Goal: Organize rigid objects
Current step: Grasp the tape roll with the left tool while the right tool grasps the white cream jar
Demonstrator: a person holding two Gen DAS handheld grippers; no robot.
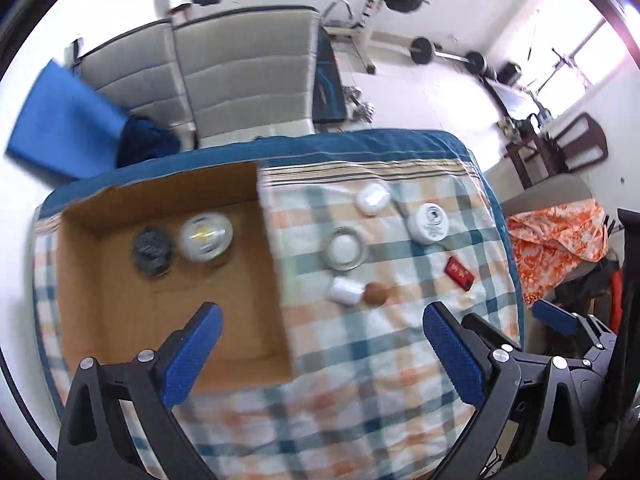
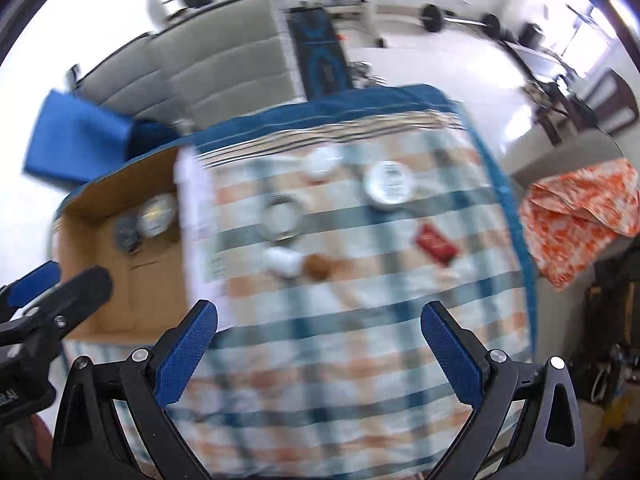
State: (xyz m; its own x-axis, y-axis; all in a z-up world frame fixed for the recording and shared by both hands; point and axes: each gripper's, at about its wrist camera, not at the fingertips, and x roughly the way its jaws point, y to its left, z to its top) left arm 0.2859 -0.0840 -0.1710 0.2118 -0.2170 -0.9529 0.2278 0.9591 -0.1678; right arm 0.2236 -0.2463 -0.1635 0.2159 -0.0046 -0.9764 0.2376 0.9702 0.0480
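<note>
From the left wrist view, my left tool (image 1: 322, 316) hung released, its blue pads spread wide and holding nothing, above the tabletop covered in a checked orange, teal and white cloth (image 1: 380, 360). Ahead of its left finger sat the open brown cardboard box (image 1: 120, 320), and in the box's far part lay a dark crinkled round object (image 1: 152, 250) touching a clear domed round container (image 1: 205, 237). Ahead and to the right, on the cloth, I saw a shallow round glass dish (image 1: 345, 248), a small white cylinder lying on its side (image 1: 344, 291) just beside a brown round object (image 1: 375, 293), a white rounded case (image 1: 374, 198), a white round jar with a printed lid (image 1: 430, 223) and a small red rectangular packet (image 1: 459, 274). My right tool (image 1: 560, 320) showed at the far right edge.

From the right wrist view, which was blurred, my right tool (image 2: 319, 314) was likewise released and empty. The glass dish (image 2: 283, 218), the white cylinder (image 2: 283, 262), the brown object (image 2: 318, 266), the printed-lid jar (image 2: 390, 184) and the red packet (image 2: 435, 245) lay ahead of it; the box (image 2: 152, 264) stood to the left, beyond my left tool (image 2: 48, 284).
</note>
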